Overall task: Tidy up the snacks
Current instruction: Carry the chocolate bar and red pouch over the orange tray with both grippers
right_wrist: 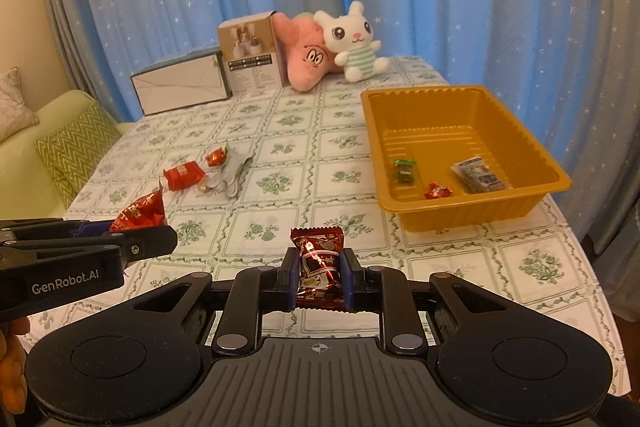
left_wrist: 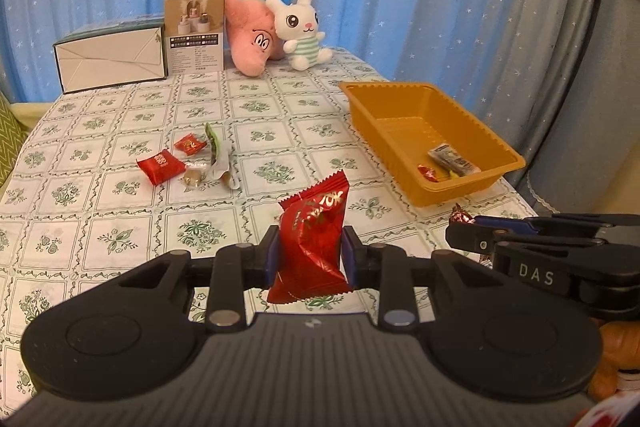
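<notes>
Pinching a red snack packet [left_wrist: 310,243] upright, the left gripper [left_wrist: 310,259] matches the right gripper [right_wrist: 320,275], clamped on a dark-red candy [right_wrist: 320,267].

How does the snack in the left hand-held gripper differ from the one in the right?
The left snack is a bright red pouch, larger and puffier; the right snack is a darker, maroon patterned wrapper, smaller and squarer. The left snack leans to the right above its jaws; the right snack stands straighter. Both are clamped upright over the table, neither yet in the tray.

"DAS" – right gripper [left_wrist: 464,223]; "GenRobot.AI" – left gripper [right_wrist: 160,233].
</notes>
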Tool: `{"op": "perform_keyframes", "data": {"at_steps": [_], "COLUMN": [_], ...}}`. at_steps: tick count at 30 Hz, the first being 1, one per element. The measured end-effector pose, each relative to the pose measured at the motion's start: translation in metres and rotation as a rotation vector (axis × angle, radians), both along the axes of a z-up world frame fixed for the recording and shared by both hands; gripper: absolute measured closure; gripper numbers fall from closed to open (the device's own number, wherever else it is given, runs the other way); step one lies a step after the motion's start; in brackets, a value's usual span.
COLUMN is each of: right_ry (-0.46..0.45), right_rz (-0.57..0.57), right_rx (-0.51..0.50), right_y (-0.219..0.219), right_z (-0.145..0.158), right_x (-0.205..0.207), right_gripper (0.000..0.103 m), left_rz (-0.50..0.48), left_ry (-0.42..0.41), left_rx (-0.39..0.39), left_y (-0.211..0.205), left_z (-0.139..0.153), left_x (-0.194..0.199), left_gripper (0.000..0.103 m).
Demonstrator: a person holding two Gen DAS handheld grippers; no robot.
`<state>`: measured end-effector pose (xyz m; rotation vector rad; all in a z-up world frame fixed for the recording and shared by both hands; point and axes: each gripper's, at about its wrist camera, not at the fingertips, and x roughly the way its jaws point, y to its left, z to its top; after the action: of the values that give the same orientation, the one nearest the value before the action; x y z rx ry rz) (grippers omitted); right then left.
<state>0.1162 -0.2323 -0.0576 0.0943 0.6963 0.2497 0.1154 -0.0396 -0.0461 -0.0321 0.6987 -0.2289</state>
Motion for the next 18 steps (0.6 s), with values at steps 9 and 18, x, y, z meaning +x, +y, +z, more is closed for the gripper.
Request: {"op": "perform_keyframes", "data": {"at_steps": [9,18], "right_ry": [-0.02,-0.048], "right_rz": [-0.028,-0.074], "right_rx": [0.007,-0.002], "right_y": [-0.013,-0.035], "right_z": [0.01,0.023], "right_x": [-0.002,0.002], "right_gripper": [0.081,0.081], "left_rz": [-0.02,-0.06], "left_ry": [-0.011,-0.011], "left_rx": [0.0,-0.012], "left_y": [-0.009,-0.028], "left_z": [0.006,0.009], "left_x": [0.001,0.013], "left_gripper": [0.075,0.075]}}
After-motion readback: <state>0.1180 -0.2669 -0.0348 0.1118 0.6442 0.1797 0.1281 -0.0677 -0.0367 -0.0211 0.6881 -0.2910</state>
